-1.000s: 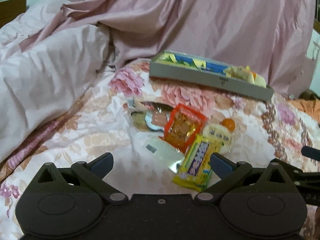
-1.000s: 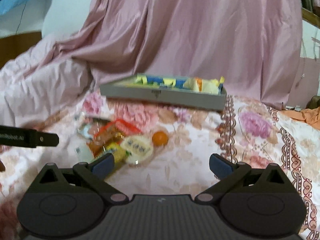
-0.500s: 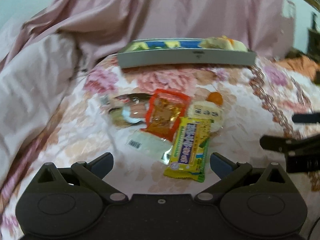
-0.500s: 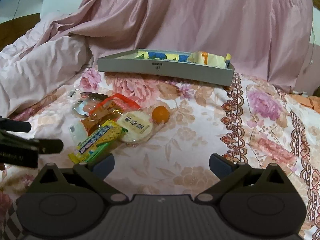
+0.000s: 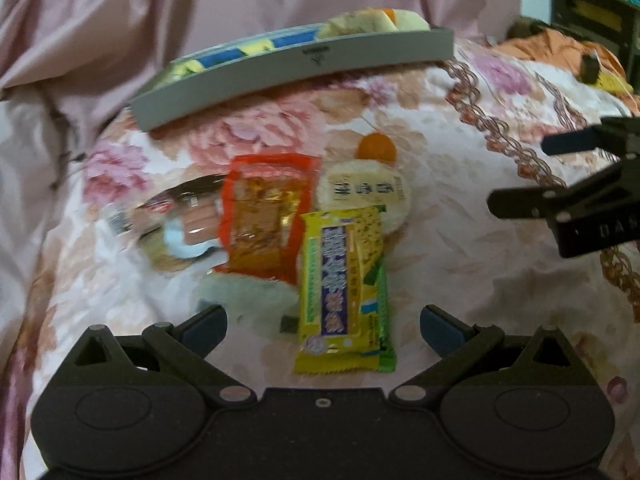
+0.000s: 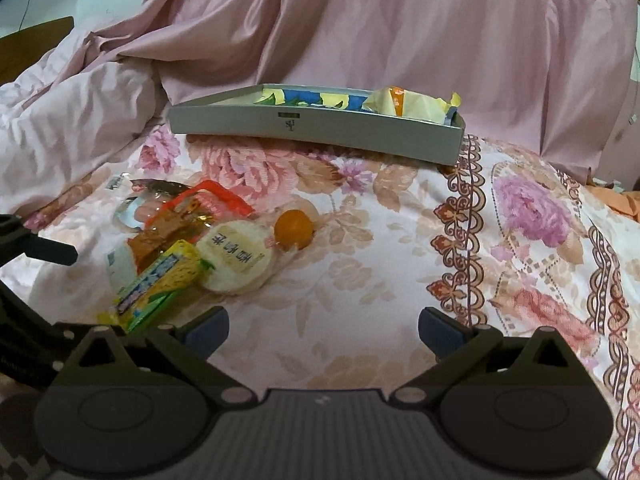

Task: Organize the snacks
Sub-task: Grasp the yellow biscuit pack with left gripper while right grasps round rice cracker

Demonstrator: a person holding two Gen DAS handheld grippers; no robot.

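A small heap of snacks lies on the floral bedspread (image 6: pixel 360 280), in the middle of the left wrist view and at centre left of the right wrist view. Nearest the left camera is a yellow-and-green wrapped bar (image 5: pixel 344 288) with a blue label, lying lengthwise toward the lens; its near end sits between the spread fingers of the left gripper (image 5: pixel 323 322), not touched by either. Its far end overlaps a round white rice cracker pack (image 5: pixel 366 192) with dark printed characters. Just beyond the cracker rests a small orange ball-shaped sweet in clear wrap (image 5: pixel 377 148). Left of the bar lies a red-edged clear pouch (image 5: pixel 266 216) holding something brown, and partly under its left side a transparent sausage pack (image 5: pixel 176 216), blurred. A pale green-white packet (image 5: pixel 244 300) shows under the pouch's near edge.

In the upper middle of both views stands a shallow grey box (image 6: pixel 320 128) on the bedspread, well apart from the heap. It already holds blue-and-yellow packets and, at its right end, a pale yellow bag (image 6: pixel 412 106).

The left gripper's jaws stand wide, empty. The right gripper (image 6: pixel 323 326) is likewise spread wide over bare bedspread to the right of the heap, holding nothing; it also enters the right edge of the left view. Pink satin fabric (image 6: pixel 400 32) fills the background, with a rumpled pale quilt (image 6: pixel 68 128) at the left.
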